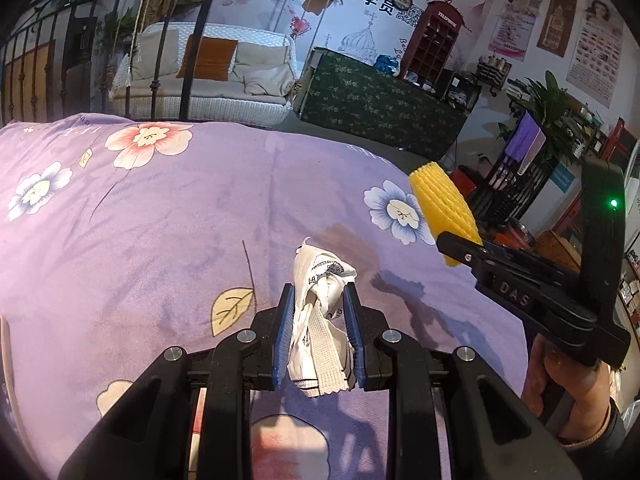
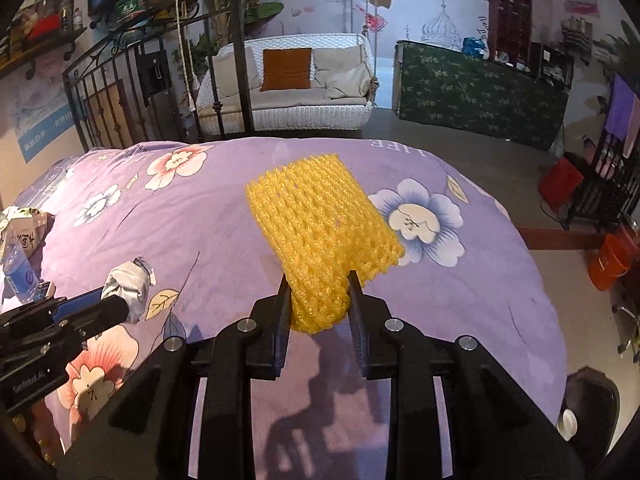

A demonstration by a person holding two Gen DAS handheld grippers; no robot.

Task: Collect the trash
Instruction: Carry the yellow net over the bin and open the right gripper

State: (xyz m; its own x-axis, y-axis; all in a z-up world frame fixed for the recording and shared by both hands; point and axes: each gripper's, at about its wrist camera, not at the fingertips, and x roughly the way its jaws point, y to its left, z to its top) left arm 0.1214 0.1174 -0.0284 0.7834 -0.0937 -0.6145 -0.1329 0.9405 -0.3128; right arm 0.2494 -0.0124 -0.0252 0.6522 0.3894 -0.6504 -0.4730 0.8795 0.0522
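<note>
Closest to me, the left claw (image 1: pixel 319 320) is clamped on a crumpled white wrapper (image 1: pixel 320 320), which hangs between its blue pads above the bed (image 1: pixel 160 220). The right claw (image 2: pixel 319 308) is clamped on the lower end of a yellow foam fruit net (image 2: pixel 320 232); the rest of the net stands up free in front of it. From the left wrist view, the person's hand (image 1: pixel 568 392) is seen under the right tool, which is held in the air just beyond the right side of the bed.

So I judge two pieces of trash are picked up, one in each claw, and both are lifted off the purple flowered cover. They are not yet put anywhere; I see no clear bin for them.

Farther to the left, at the edge of the bed, there lie a squashed water bottle (image 2: pixel 18 272) and some crumpled packaging (image 2: pixel 28 220). These look like trash left to collect.

Behind the bed are an iron bed frame (image 2: pixel 120 92) and a white wicker swing seat (image 2: pixel 292 80).
</note>
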